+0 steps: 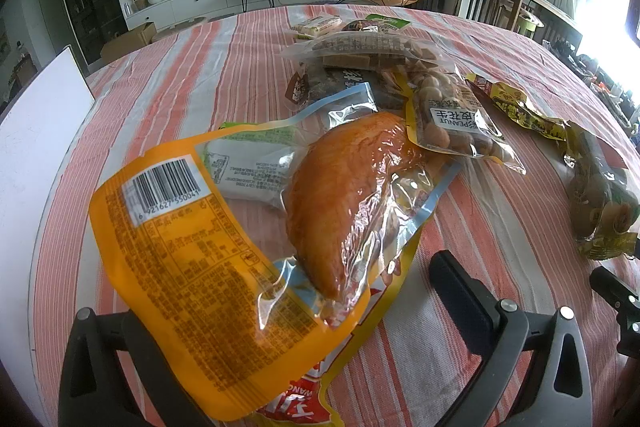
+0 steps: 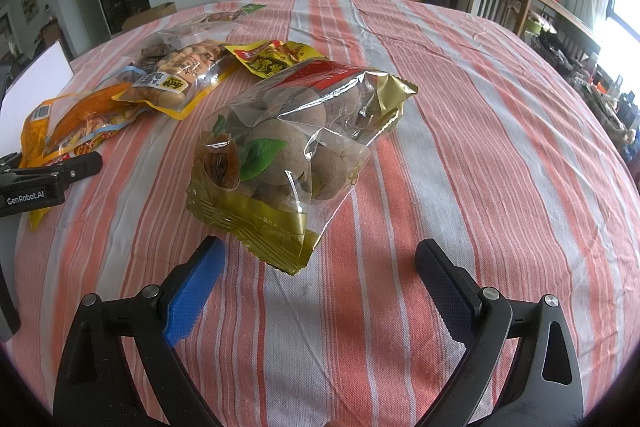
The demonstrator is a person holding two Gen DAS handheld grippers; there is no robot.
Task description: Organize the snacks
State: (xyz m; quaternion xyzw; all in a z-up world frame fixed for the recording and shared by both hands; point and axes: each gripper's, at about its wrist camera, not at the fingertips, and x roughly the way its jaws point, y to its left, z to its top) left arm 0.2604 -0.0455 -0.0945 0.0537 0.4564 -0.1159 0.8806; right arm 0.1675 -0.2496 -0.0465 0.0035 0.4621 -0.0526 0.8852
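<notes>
Snacks mostly unsorted on desk (image 2: 460, 75). Left tool (image 1: 304, 311) spread wide around chicken-breast packet (image 1: 248, 223); grip unclear. Right tool (image 2: 316, 275) wide open, empty, before longan bag (image 2: 296, 151).

Peanut bag (image 1: 452, 123): white label w/ "PEANUT" plus Chinese characters. Orange meat pack (image 1: 224, 251): barcode, digits approx "6 921627 55004", last digit cut off; fine print below too small to read. Red pack edge under it: partial letters "WANG", upside down. Left gripper (image 2: 52, 183), seen from right wrist view: "GenRobot.AI" in white on black body. Other packs: Chinese print only, not legible.
</notes>
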